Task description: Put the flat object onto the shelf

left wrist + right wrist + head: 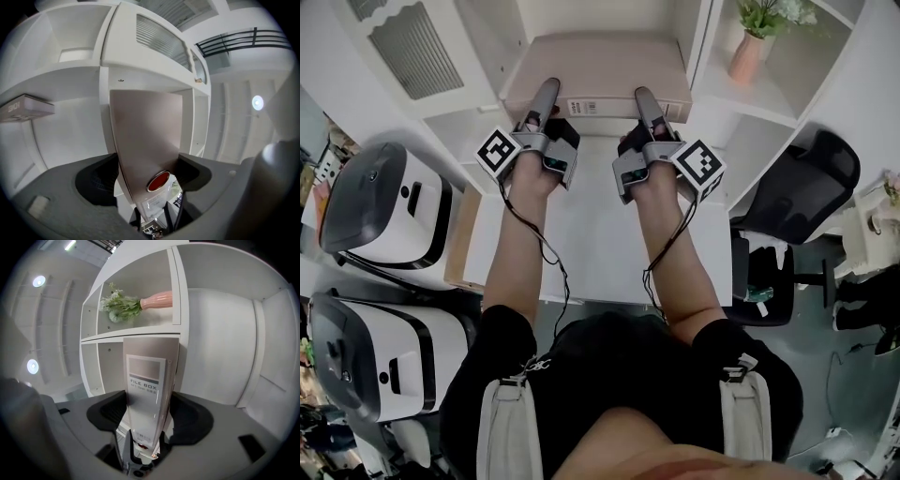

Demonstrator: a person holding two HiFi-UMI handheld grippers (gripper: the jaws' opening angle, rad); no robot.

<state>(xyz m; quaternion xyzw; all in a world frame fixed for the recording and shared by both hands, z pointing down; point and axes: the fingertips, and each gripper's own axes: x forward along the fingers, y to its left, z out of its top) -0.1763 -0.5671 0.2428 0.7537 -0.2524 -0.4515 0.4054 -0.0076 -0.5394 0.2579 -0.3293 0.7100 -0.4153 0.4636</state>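
Clamps right gripper (646, 99) fingers on near edge of file box (595, 66), lying flat in shelf (701, 37) at 12 o'clock. Has left gripper (547, 90) fingers released, same edge between them.

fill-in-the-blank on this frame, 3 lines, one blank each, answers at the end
1. The label on the flat box reads FILE ___.
2. The round disc near the box's end is ___.
3. In the head view, the pink vase stands in a shelf compartment to the box's ___.

Missing words: BOX; red; right
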